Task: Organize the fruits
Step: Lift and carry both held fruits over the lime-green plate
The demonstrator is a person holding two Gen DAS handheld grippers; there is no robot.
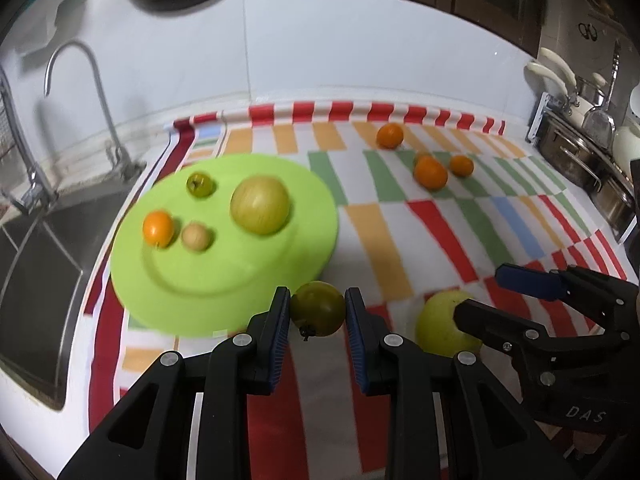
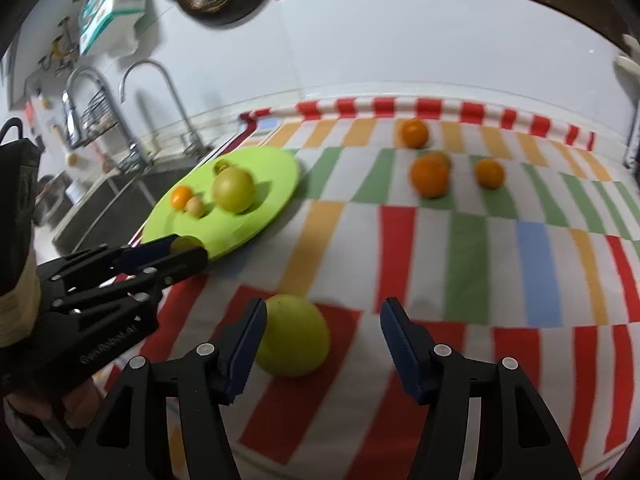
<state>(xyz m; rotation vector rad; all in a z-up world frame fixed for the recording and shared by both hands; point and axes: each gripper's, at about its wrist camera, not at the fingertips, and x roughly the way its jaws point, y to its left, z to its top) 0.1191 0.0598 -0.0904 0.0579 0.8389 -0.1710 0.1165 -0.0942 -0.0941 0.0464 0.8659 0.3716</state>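
Note:
A lime-green plate (image 1: 224, 276) lies at the left of a striped cloth and holds a large yellow-green fruit (image 1: 260, 204), an orange (image 1: 158, 228), a small tan fruit (image 1: 195, 236) and a small green one (image 1: 200, 185). My left gripper (image 1: 318, 308) is shut on a dark green fruit (image 1: 317, 309), held just off the plate's near right edge. My right gripper (image 2: 322, 324) is open around a yellow-green apple (image 2: 294, 336) on the cloth, its left finger against it. Three oranges (image 2: 430, 178) lie at the far right of the cloth.
A steel sink (image 1: 36, 272) with a curved tap (image 1: 80, 80) sits left of the plate. Steel pots (image 1: 580, 168) and utensils stand at the right edge. A white tiled wall (image 1: 360, 48) closes the back. The right gripper also shows in the left wrist view (image 1: 492, 292).

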